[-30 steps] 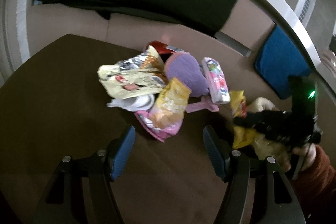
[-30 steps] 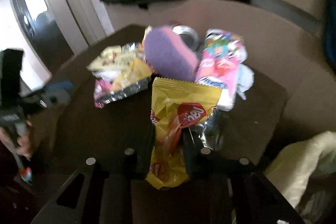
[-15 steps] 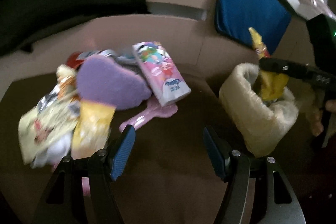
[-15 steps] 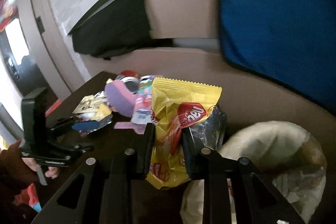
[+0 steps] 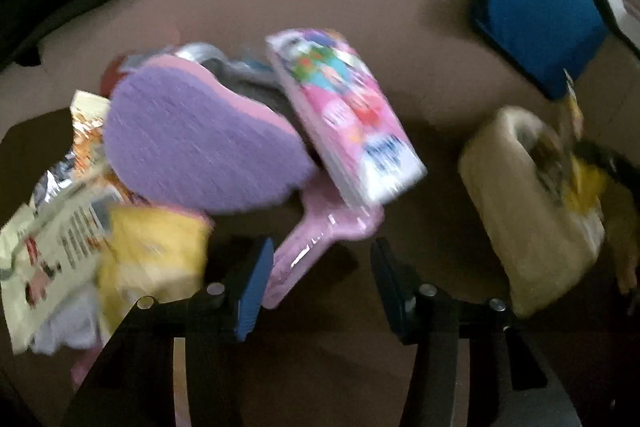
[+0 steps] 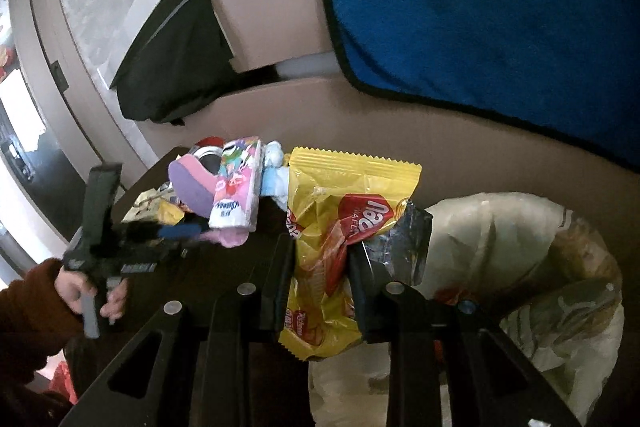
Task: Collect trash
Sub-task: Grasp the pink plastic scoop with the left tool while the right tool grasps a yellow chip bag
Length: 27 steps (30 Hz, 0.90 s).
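My right gripper is shut on a yellow wafer wrapper and holds it over the near rim of the cream trash bag. The bag also shows at the right in the left wrist view. My left gripper is open and empty, just in front of a pink brush handle. Behind it lies a pile: a purple pad, a pink tissue pack, a yellow wrapper and a cream wrapper. The left wrist view is blurred.
The dark brown table stands against a beige sofa with a blue cushion and a black cushion. A red can sits at the back of the pile.
My right gripper has carried the yellow wrapper from the pile to the bag. My left gripper has swung right and closer to the pile, still open.
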Each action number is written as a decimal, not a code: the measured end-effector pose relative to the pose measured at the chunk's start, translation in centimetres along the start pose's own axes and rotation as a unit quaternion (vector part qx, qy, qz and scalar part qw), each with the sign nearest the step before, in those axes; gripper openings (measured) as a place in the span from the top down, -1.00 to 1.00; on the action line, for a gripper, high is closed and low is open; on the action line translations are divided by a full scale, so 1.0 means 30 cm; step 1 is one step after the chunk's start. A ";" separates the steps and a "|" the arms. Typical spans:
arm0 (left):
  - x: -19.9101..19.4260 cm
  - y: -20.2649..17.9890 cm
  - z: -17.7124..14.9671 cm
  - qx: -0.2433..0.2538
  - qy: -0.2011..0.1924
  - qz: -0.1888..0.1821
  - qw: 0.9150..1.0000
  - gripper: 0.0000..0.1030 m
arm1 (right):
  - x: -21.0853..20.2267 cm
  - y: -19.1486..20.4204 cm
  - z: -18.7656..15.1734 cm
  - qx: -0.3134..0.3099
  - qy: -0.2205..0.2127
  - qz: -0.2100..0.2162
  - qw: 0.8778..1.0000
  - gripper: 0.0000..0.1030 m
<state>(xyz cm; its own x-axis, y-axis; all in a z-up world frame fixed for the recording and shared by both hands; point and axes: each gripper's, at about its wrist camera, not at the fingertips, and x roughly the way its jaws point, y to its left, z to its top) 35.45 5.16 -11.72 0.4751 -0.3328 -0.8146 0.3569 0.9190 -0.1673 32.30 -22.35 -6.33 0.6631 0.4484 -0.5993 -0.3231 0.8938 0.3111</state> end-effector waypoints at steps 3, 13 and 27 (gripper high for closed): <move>-0.024 -0.049 -0.039 0.032 0.015 -0.015 0.999 0.00 | -0.010 -0.007 0.010 0.002 -0.010 0.002 1.000 0.50; 0.040 -0.048 0.042 -0.039 -0.025 0.020 0.999 0.00 | -0.003 -0.014 0.006 0.001 -0.014 0.008 1.000 0.50; -0.147 -0.100 -0.040 -0.014 -0.082 0.075 0.994 0.16 | -0.018 0.103 0.000 -0.031 -0.001 0.021 0.999 0.49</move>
<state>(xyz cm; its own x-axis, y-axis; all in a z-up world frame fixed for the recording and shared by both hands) 31.33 4.13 -8.30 0.6475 -0.2189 -0.7300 0.2498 0.9659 -0.0680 30.94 -19.83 -5.05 0.6502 0.4849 -0.5849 -0.3913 0.8736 0.2892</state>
